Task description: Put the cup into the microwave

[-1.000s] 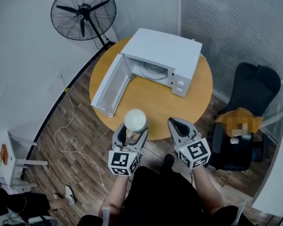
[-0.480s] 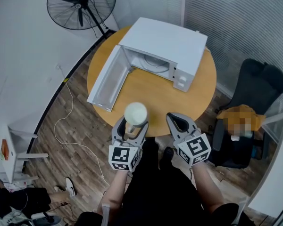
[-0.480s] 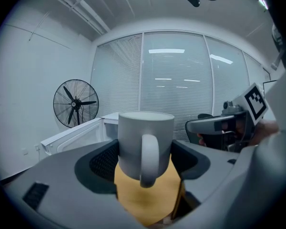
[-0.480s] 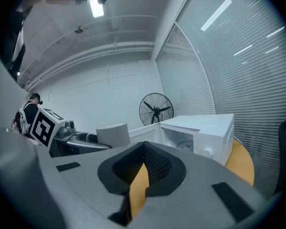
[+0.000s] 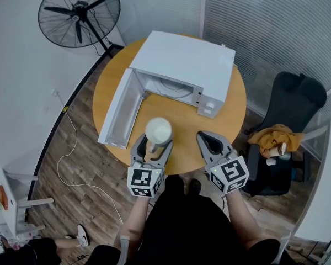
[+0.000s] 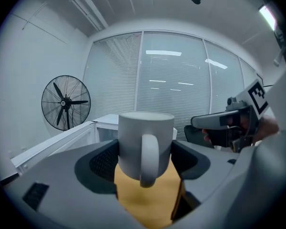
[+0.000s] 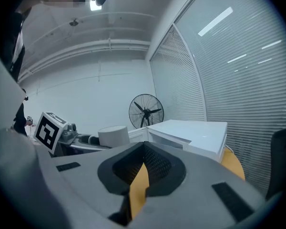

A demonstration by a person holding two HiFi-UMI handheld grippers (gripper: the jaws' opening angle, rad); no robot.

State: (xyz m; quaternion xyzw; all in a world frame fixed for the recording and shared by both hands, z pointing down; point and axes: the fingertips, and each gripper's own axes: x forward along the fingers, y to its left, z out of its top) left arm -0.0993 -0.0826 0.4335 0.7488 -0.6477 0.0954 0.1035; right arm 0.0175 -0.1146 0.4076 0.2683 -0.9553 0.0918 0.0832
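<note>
The left tongs are clamped on the cup, their dark ribbed pads pressing its two sides. The handle points back at the camera in the left gripper view. The right tongs are closed to a thin slit with nothing between them, and hang just beside the left pair at the lower middle of the head view.

The cup is held upright over the near edge of the round surface, apparently lifted clear of it. It is a pale grey straight-walled mug with a thick loop handle and a matt, smooth finish, and it looks ceramic. I would expect it to be rigid, fairly weighty for its size, a little slick under the pads, and liable to chip if knocked on the oven's frame. Gripping across the barrel, as now, seems the sound hold, since it keeps the mug level and leaves the handle free.

The microwave is a boxy white appliance with hard flat panels, at the upper middle of the head view. Its door is swung wide to the left, and a pale round plate shows inside the cavity. The surface is smooth orange-toned wood.
</note>
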